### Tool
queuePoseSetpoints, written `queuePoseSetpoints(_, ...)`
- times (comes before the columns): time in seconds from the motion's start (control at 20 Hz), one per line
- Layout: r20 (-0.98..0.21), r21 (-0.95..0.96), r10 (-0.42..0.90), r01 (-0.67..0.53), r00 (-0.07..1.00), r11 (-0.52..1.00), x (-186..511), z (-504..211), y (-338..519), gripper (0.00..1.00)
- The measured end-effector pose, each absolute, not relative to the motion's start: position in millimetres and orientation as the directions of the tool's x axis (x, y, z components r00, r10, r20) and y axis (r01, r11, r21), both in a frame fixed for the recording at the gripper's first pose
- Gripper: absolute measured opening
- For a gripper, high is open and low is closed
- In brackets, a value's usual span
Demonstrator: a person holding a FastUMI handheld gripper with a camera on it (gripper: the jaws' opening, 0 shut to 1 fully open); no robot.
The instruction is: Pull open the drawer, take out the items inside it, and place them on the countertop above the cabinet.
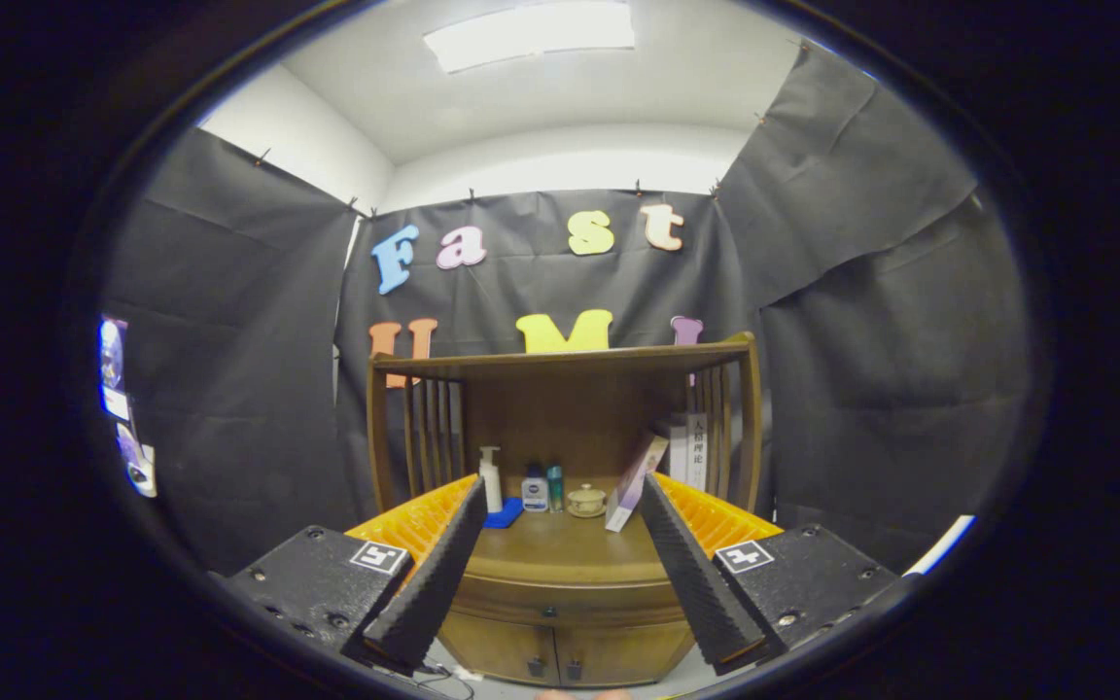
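The gripper (pixel 560 530) is held up in front of a brown wooden cabinet (pixel 560 622), well apart from it. Its two fingers are spread wide and nothing is held between them.

The drawer (pixel 548 605) is the curved wooden band just under the countertop, with one small dark knob (pixel 548 612) in its middle. It looks shut, so the things inside cannot be seen. Two little doors are seen below it.

The brown wooden countertop (pixel 560 549) is seen between the fingers. At its back, a white pump bottle (pixel 490 478), a flat blue thing (pixel 503 512), a small white jar (pixel 535 491), a small green bottle (pixel 555 486) and a little cream pot with a lid (pixel 586 501) are lined up. A thin pale box (pixel 634 483) is leaned against some upright books (pixel 691 449).

A few things could go wrong from here. The knob is very small, so it could be missed or slipped off by the fingers. One of the knobs on the doors below could be grabbed by mistake. If the drawer is pulled too hard, the bottles could be shaken and tipped over. The back of the countertop is crowded, so the bottles could be bumped when the things are set down; the bare front part looks safer.
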State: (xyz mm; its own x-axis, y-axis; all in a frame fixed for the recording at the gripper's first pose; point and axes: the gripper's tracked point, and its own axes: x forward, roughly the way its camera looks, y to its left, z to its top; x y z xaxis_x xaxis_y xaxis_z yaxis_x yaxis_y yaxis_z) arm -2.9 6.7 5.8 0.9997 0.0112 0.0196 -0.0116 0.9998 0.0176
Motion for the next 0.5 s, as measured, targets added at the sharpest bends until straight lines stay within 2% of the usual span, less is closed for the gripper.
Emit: queuePoseSetpoints(0.5, 0.012, -0.004, 0.011, -0.011, 1.000, 1.000, 4.3, -4.4, 14.3, 1.00)
